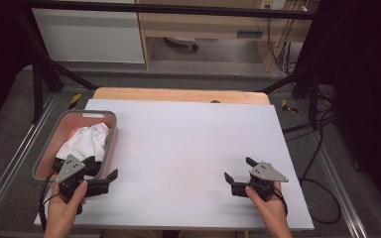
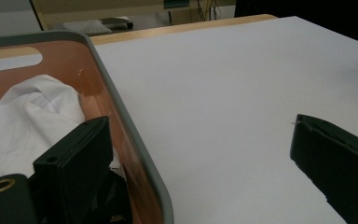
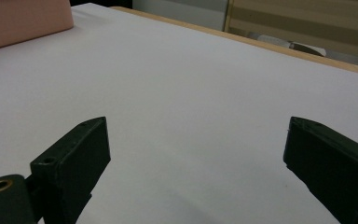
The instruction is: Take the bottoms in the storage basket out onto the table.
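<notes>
Seen from the high view, a white-covered desk [image 1: 188, 158] fills the middle of the scene. At about 8 o'clock stands a grey-rimmed bin [image 1: 110, 144] with pink inner walls, holding a crumpled white cloth [image 1: 87, 140]. The left tool [image 1: 106, 171] sits at the bin's near right corner, held by the left hand [image 1: 67, 203]; its jaws are spread wide, one over the bin and one over the desk, gripping nothing. At about 4 o'clock the right tool [image 1: 238, 169] rests low over the bare desk in the right hand [image 1: 270, 206], jaws also spread wide and holding nothing. The two tools are well apart. Cables lie on the floor past the desk's right edge.

From the left gripper view, the left tool [image 2: 200, 140] straddles the bin's rim [image 2: 135, 140]: the jaw at 8 o'clock is inside the bin, just beside the white cloth [image 2: 28, 121], and the jaw at 4 o'clock is over the white desk [image 2: 233, 79]. Whether the inner jaw touches the cloth cannot be told.

From the right gripper view, the right tool [image 3: 196, 144] is wide open over the plain desk [image 3: 191, 79], with nothing between the jaws. The bin's pink wall [image 3: 23, 18] shows far off at 11 o'clock.
</notes>
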Demonstrator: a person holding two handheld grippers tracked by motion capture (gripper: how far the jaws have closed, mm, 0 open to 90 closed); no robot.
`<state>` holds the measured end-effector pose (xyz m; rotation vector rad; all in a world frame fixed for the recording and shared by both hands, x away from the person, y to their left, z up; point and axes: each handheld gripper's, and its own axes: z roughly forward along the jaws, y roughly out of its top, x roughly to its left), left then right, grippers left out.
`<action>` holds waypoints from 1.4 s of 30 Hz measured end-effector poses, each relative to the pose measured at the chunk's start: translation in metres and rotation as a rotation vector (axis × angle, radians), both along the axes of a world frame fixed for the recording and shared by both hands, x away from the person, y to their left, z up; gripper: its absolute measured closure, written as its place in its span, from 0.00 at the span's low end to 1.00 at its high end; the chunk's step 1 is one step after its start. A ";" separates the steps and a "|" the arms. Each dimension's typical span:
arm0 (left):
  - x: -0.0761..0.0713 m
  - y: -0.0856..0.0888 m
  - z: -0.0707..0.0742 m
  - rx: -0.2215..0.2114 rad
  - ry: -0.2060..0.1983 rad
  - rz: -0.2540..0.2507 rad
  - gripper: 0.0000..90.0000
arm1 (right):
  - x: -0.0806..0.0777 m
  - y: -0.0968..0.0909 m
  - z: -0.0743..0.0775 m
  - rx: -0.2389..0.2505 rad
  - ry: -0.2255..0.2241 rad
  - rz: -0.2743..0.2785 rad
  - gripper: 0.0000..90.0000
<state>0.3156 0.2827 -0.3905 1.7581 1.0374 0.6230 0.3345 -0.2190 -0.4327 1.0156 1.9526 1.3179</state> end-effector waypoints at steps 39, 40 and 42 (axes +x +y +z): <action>0.028 -0.016 0.035 0.064 0.076 -0.001 0.08 | -0.002 0.007 0.003 -0.016 0.019 -0.006 0.07; 0.032 -0.013 0.035 0.068 0.086 0.012 0.08 | -0.002 0.007 0.002 -0.018 0.018 -0.006 0.07; 0.037 -0.010 0.037 0.075 0.094 0.021 0.09 | -0.002 0.008 0.002 -0.017 0.018 -0.006 0.07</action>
